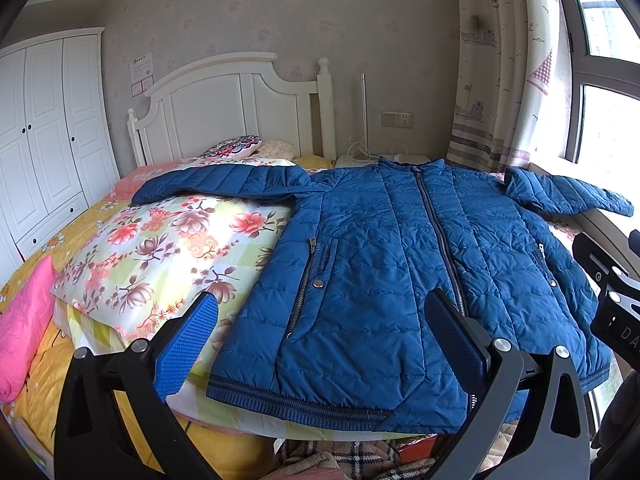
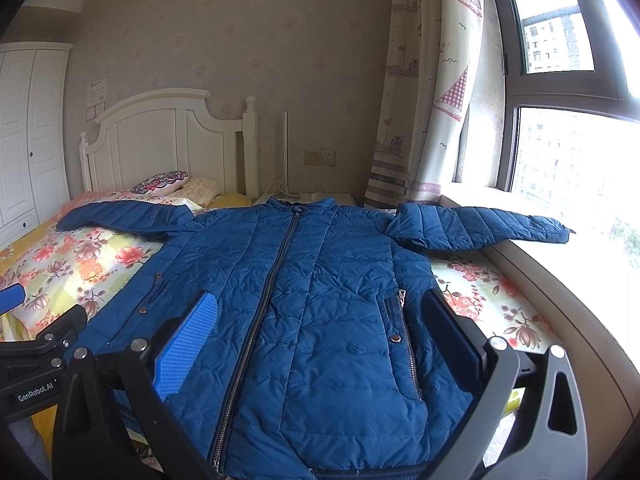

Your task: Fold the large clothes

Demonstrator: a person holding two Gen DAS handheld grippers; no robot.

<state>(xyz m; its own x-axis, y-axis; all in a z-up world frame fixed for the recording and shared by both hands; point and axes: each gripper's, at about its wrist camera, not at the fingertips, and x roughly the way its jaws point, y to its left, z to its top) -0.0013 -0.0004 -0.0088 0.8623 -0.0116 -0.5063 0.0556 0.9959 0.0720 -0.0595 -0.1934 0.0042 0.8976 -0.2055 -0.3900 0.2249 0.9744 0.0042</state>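
Observation:
A blue quilted jacket lies face up on the bed, zipped, hem toward me, collar toward the headboard. Both sleeves are spread out: the left sleeve rests over a floral pillow, the right sleeve reaches onto the window sill. My left gripper hovers open above the jacket's lower left front, near the hem. My right gripper is open above the lower middle, nothing between its fingers. Each gripper's body shows at the edge of the other's view.
A floral pillow and a pink pillow lie left of the jacket. The white headboard and a wardrobe stand behind. Curtain and window sill border the right side. Plaid fabric lies below the bed's front edge.

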